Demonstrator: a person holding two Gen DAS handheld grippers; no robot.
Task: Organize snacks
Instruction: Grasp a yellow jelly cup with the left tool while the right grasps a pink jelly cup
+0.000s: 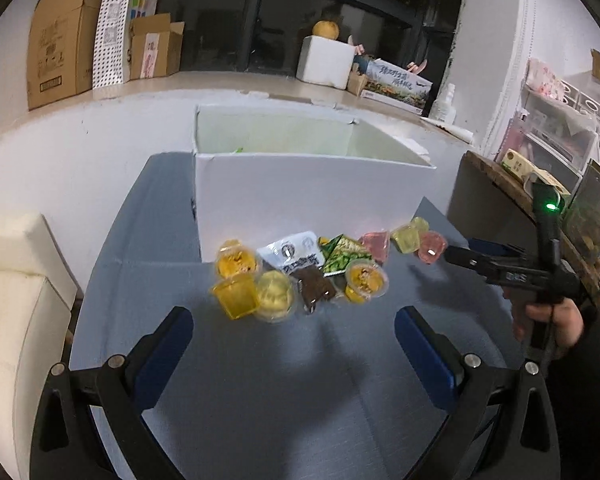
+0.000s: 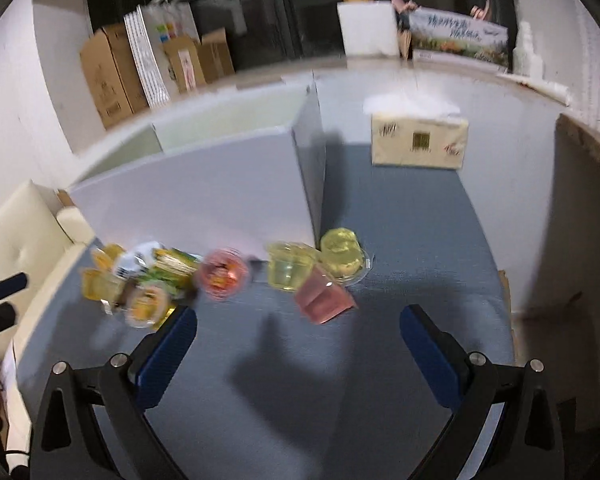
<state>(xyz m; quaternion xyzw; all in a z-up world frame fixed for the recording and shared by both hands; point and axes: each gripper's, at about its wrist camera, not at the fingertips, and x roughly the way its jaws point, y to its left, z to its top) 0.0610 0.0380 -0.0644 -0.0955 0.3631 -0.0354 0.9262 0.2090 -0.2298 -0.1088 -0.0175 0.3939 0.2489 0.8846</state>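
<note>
On the grey worktop (image 1: 260, 400), against the front wall of the white box (image 1: 312, 196), the snacks lay in a loose row: yellow jelly cups (image 1: 236, 294), a white sachet (image 1: 292, 250), a green packet (image 1: 346, 256), and pink jelly cups (image 2: 324, 298) at the right end. My right claw (image 2: 298, 334) gaped empty, the pink cup just ahead and slightly between its fingers. My left claw (image 1: 294, 332) also stood open and empty, with the yellow cups ahead. The box's floor was mostly hidden, and motion blur smeared the labels.
</note>
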